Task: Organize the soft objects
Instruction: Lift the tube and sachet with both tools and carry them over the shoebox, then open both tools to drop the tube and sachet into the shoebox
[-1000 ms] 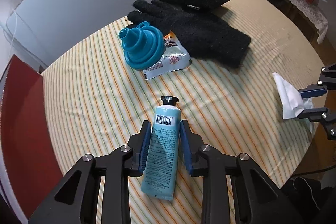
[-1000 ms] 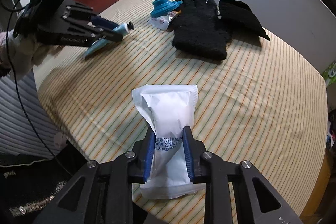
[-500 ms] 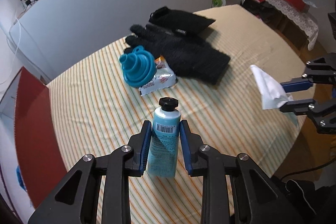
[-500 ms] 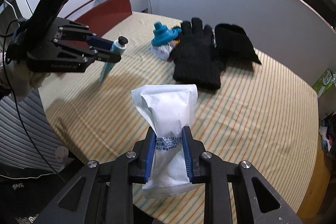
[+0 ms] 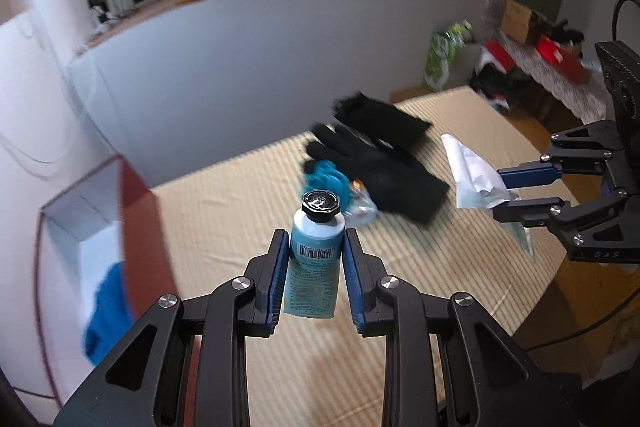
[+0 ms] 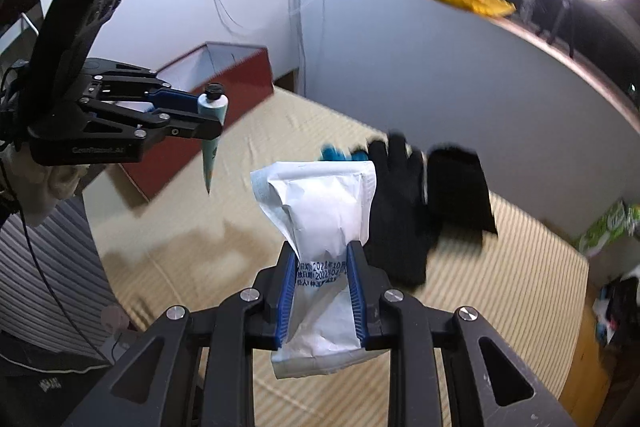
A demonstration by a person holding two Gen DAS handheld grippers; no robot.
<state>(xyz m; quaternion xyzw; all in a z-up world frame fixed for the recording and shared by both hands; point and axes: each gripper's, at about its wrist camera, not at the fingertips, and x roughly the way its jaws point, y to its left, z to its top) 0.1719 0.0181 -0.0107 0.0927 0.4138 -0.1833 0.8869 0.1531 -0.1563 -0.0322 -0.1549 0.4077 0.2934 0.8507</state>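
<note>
Both claws have risen off the tabletop (image 5: 240, 195) over the last second, each carrying its load. A second ago the tube (image 5: 316, 259) lay flat on the striped cloth between the blue pads; now it hangs clear in the air, cap up, its crimped end pointing down, as the right wrist view shows. The left claw (image 5: 316, 267) is clamped on the tube's upper body, just below the black cap. The right claw (image 6: 322, 291) is clamped across the middle of the white packet (image 6: 320, 215), which bulges above and below the pads, and it too has come up from table height.

With the lift, the left camera has tilted, so a red box (image 5: 140, 211) with white inner walls now shows at the left edge of the tabletop, with something blue (image 5: 106, 311) lying inside it. Its top is open.

Left behind on the cloth are the black gloves (image 5: 384, 155), one partly over the other, with the blue funnel (image 5: 326, 177) and a small snack packet (image 5: 362, 207) just beside them. They are blurred here, so finer detail cannot be told.

My reading is that both pick-ups are done and the carry has begun, most likely toward the red box. The tube hangs from a grip near one end, so it could swing or slip if moved quickly. The gloves, the plainly soft things, have not yet been handled.
</note>
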